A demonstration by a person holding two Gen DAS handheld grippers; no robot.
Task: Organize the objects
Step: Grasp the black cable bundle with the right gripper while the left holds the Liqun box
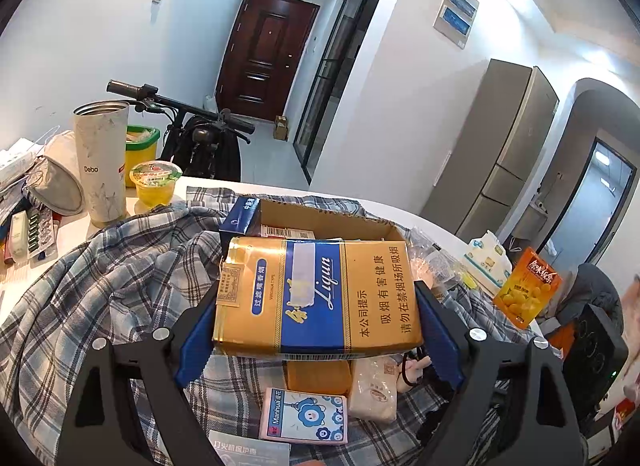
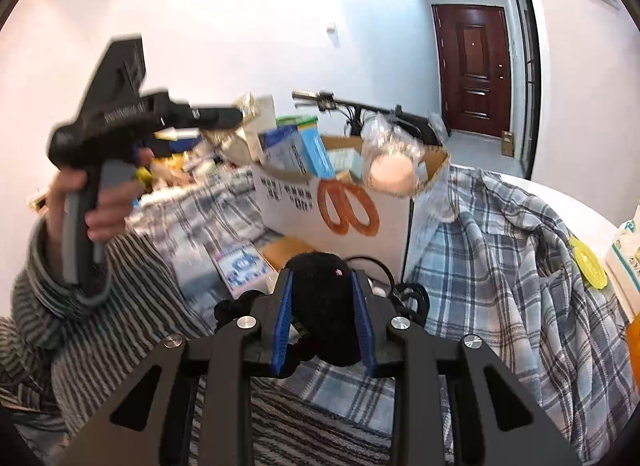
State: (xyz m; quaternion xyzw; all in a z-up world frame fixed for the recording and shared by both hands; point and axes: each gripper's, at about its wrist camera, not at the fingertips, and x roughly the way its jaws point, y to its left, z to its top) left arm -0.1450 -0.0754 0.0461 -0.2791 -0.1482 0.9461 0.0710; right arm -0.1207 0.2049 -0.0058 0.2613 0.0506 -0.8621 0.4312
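While your left tool [image 1: 316,318] is gripping the gold carton [image 1: 316,298] by its two short ends, you are holding it level just above the near edge of the cardboard box [image 1: 320,217]. That box is sitting open on the plaid shirt [image 1: 120,286] spread over the counter [image 1: 72,225], and a dark blue pack [image 1: 240,215] is standing at its left corner with a barcoded pack showing inside behind the carton. Below the carton, a tissue pack [image 1: 304,416] and a pale pouch [image 1: 374,390] are lying on the shirt.

Your right tool [image 2: 324,322] is squeezing a black plush toy [image 2: 324,306] between its blue pads [image 2: 282,322], low over the shirt and in front of the box's white side. From this side the box is looking crammed: blue and white cartons are standing upright in it, orange scissors [image 2: 346,209] are hanging at its front wall, and a clear bag [image 2: 392,153] with something pink is resting at its right rim.

Left of the box, a tumbler [image 1: 104,165] is standing open on the counter, its contents hidden, beside a sealed jelly cup [image 1: 155,183] of yellow jelly.
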